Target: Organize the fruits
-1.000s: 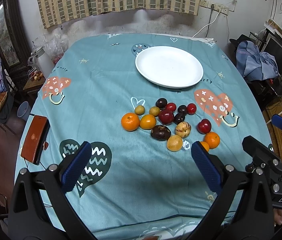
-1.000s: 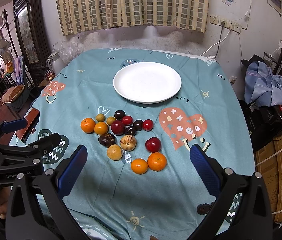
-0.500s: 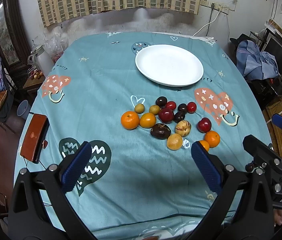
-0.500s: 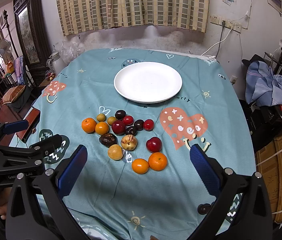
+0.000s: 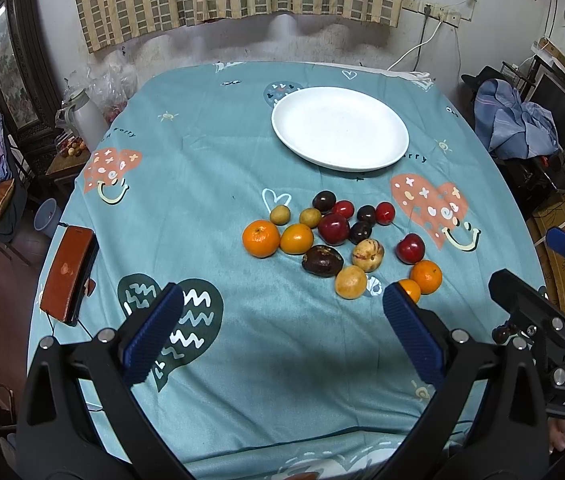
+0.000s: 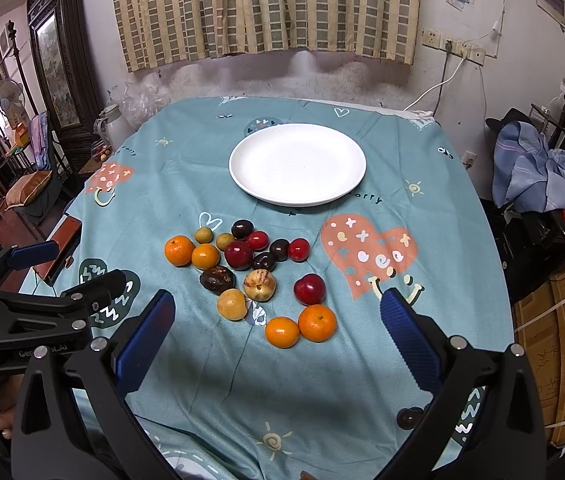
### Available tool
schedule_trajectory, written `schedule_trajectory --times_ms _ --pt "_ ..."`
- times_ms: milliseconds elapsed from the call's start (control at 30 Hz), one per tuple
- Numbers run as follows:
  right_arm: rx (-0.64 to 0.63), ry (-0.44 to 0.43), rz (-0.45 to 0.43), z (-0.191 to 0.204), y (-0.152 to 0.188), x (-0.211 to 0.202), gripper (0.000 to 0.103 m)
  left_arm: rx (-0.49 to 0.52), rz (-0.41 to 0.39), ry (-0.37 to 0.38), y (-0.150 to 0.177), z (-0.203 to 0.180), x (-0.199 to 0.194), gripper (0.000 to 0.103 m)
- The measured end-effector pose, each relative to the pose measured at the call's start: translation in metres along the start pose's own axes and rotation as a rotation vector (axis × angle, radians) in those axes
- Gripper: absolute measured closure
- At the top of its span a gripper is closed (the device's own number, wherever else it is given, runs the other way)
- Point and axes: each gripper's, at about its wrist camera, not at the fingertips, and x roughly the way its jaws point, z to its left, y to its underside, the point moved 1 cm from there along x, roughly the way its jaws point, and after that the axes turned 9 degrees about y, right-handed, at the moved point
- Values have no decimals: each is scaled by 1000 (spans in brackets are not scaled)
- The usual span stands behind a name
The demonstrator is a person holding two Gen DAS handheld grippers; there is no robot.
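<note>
Left wrist view: the left gripper [image 5: 278, 330] hangs over the near part of the table [image 5: 202, 184], its blue pads spread wide with nothing between them. The white plate [image 5: 340, 134] sits bare toward the far side of the table. The fruits [image 5: 338, 236] lie in a loose cluster on the teal cloth, on the near side of the plate: two oranges [image 5: 260, 238] at the cluster's left, dark and red plums in its middle, a yellow fruit [image 5: 350, 282] and two more oranges [image 5: 425, 277] at the end farthest from the plate. A brown phone case [image 5: 67, 274] lies at the table's left edge, well apart from the plate.

Right wrist view: the right gripper [image 6: 278, 330] is also spread wide and holds nothing, hovering on the near side of the cluster from the plate [image 6: 297, 163]. One dark fruit [image 6: 407, 418] lies alone near the table's front edge, far from the plate. The left gripper's black frame [image 6: 42, 308] shows at the left.
</note>
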Motion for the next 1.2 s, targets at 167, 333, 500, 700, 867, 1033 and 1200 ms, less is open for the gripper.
schedule_trajectory --times_ms 167,333,500,700,867,1033,1200 --pt "0 -1 1 -1 0 1 1 -1 0 1 -2 0 -1 2" --pt "0 -1 1 -1 0 1 1 -2 1 1 5 0 0 2" --pt "1 -1 0 -2 -1 2 1 -2 3 1 6 0 1 2" --pt "2 -3 2 -1 0 4 1 -4 6 1 10 1 2 2" --pt "3 -4 4 0 -2 4 1 -4 11 2 18 1 6 2" --pt "8 -17 10 2 0 8 1 -10 21 6 25 1 8 2" --pt "16 26 -92 -17 4 6 1 -14 26 -1 19 31 31 2"
